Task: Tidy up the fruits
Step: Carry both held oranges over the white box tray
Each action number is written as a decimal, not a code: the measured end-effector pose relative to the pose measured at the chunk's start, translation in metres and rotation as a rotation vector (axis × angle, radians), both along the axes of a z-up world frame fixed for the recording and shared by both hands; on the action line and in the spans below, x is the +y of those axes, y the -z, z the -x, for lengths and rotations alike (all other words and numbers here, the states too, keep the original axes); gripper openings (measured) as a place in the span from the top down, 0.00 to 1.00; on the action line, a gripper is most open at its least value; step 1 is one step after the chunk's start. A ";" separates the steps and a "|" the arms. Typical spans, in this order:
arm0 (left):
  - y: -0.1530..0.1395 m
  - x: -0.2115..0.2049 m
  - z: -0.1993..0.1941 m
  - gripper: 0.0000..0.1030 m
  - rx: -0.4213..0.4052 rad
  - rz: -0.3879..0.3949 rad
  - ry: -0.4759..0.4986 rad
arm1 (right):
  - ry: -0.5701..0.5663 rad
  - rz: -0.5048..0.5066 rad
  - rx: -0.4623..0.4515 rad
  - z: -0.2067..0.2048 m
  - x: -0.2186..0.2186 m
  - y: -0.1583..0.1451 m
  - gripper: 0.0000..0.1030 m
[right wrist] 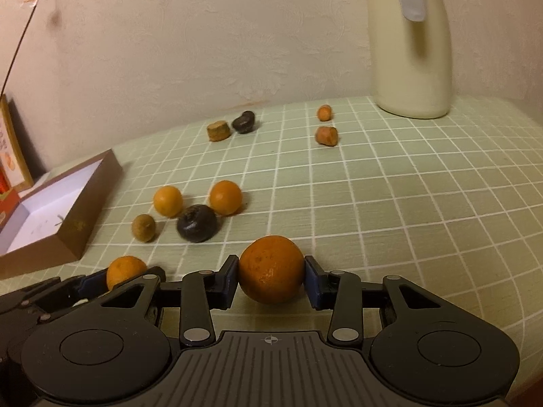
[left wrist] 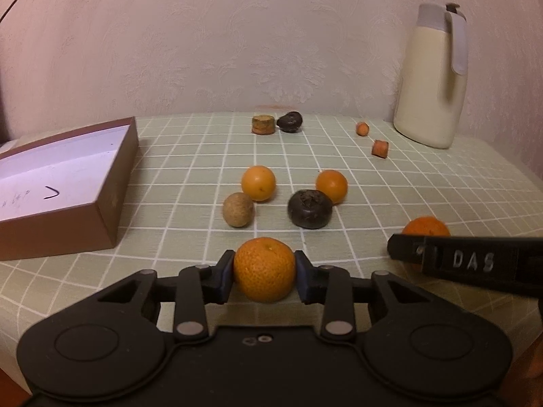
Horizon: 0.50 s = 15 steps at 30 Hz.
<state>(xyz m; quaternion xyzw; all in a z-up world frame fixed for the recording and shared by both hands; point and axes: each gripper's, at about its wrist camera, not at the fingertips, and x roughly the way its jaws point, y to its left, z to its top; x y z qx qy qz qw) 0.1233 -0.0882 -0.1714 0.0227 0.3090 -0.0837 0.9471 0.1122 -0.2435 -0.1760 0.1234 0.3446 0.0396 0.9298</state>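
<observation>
Grasp step, both sides: left gripper (left wrist: 264,276) has its pads against the flanks of a tangerine (left wrist: 264,269) at the near edge of the table (left wrist: 424,190); right gripper (right wrist: 271,279) clamps a second tangerine (right wrist: 270,269) the same way. Whether either fruit is lifted off the cloth cannot be told; both sit low, near the surface. Open box (left wrist: 68,176) lies to the left, its white floor showing no fruit, so it is judged the likely destination. Next move, as judged: raise each fruit and carry it left over the box wall, then release. Left load has the shorter path. Right load must cross over or behind the left gripper, which lies just beside it on the left, so going one at a time looks safer. Loose cluster ahead: two small oranges (left wrist: 258,183), a tan fruit (left wrist: 238,209), a dark fruit (left wrist: 309,208), all well short of the box. Farther back: a brown disc (left wrist: 263,124), a dark lump (left wrist: 289,121), two orange stubs (left wrist: 380,148). Jug (left wrist: 432,78) stands at the far right, clear of the route.
</observation>
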 end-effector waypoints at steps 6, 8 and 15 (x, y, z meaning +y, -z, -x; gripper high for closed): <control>-0.019 0.020 0.005 0.74 -0.025 0.010 -0.041 | -0.077 -0.008 -0.030 0.003 0.026 -0.016 0.60; -0.026 0.030 0.008 0.74 -0.035 0.006 -0.056 | -0.095 -0.019 -0.040 0.003 0.035 -0.021 0.60; -0.052 0.069 0.020 0.74 -0.062 -0.011 -0.127 | -0.194 -0.022 -0.078 0.003 0.081 -0.041 0.60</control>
